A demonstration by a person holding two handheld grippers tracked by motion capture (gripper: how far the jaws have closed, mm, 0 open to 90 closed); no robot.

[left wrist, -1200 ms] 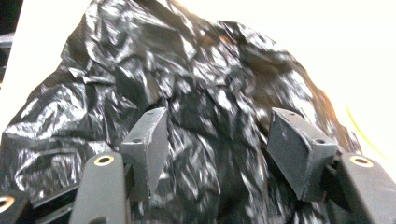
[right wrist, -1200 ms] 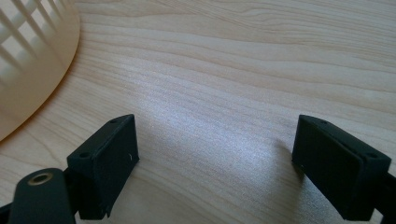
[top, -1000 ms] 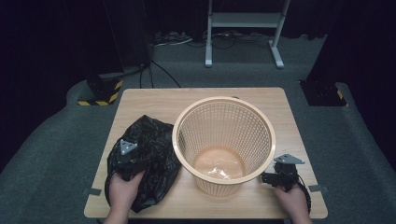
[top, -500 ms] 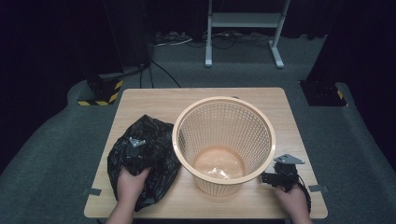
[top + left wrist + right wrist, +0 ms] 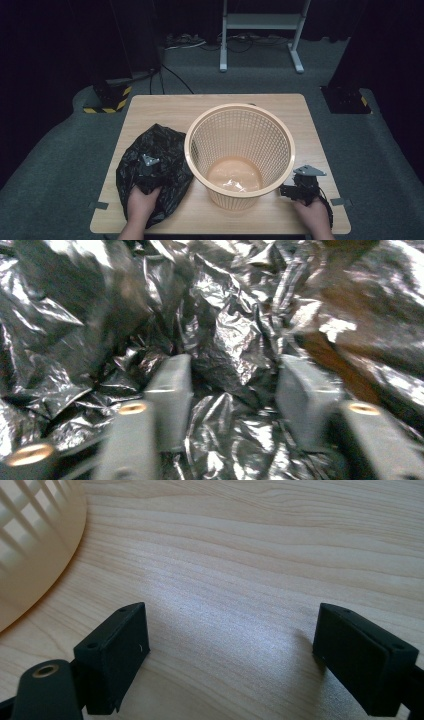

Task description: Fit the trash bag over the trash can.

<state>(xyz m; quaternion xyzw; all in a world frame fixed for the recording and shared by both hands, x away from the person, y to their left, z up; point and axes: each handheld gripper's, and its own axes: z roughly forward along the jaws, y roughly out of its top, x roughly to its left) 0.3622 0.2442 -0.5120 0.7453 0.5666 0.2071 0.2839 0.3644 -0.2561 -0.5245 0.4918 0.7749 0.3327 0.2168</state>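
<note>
One basket (image 5: 240, 150) beside the black bag (image 5: 155, 170)

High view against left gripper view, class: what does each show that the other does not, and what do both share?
High view alone: the basket on the wooden table, and the right gripper resting open beside it. Left gripper view alone: the left gripper closing its jaws around a fold of crumpled plastic, seen close up. Both: the black bag.
</note>
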